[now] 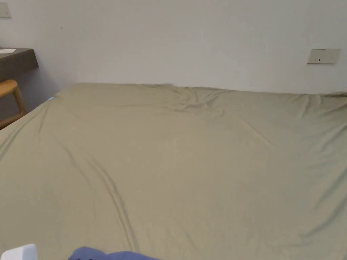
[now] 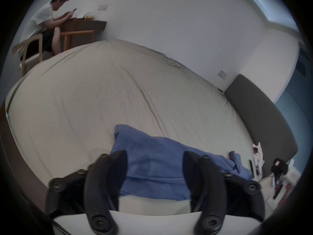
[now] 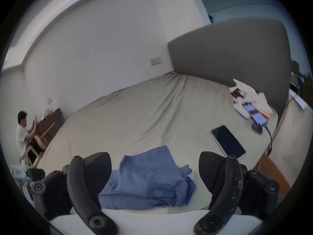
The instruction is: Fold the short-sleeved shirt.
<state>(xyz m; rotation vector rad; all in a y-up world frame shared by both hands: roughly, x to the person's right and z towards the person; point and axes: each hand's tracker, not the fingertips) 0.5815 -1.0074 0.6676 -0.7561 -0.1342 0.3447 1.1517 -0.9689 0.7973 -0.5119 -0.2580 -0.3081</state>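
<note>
Head view: olive bed sheet point(image 1: 176, 162) spreads wide toward the wall. The blue shirt point(image 1: 108, 254) shows as a sliver at the near edge of the sheet, so most of the sheet beyond it is bare. Judgement: that bare stretch is the working space for spreading the garment flat.

Left gripper view: left gripper point(image 2: 155, 169) hovers at the near edge of the sheet with jaws spread apart, holding nothing. The shirt lies bunched just beyond the jaws, resting on the sheet, one corner raised toward the middle of the sheet. A seated person point(image 2: 42, 23) is at a desk past the far corner of the sheet.

Right gripper view: right gripper point(image 3: 155, 169) likewise hangs with jaws wide apart, nothing between them, the crumpled shirt lying on the sheet just ahead. A dark tablet point(image 3: 227, 142) lies on the sheet to the right of the shirt, well apart from it. Judgement: folding not begun; both grippers appear poised to take hold.
</note>
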